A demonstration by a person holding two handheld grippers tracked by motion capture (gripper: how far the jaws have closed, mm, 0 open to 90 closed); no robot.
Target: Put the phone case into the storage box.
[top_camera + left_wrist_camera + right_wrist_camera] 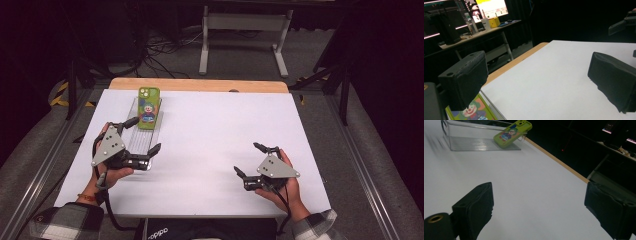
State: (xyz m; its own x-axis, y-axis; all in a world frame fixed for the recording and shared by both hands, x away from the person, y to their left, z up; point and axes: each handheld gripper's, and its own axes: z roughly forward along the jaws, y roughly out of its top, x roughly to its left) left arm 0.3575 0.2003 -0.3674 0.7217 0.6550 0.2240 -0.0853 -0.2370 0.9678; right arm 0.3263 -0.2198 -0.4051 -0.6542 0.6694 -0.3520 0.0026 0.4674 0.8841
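We hold the left gripper [141,135] spread beside the clear tray [131,141] near the tabletop's left edge; the green phone case [148,107] leans inside. Our right gripper [250,160] rests spread, empty, near the right edge.

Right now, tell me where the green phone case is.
In the high view, the green phone case leans in the far end of the clear tray, at the table's far left, beside the left tool.
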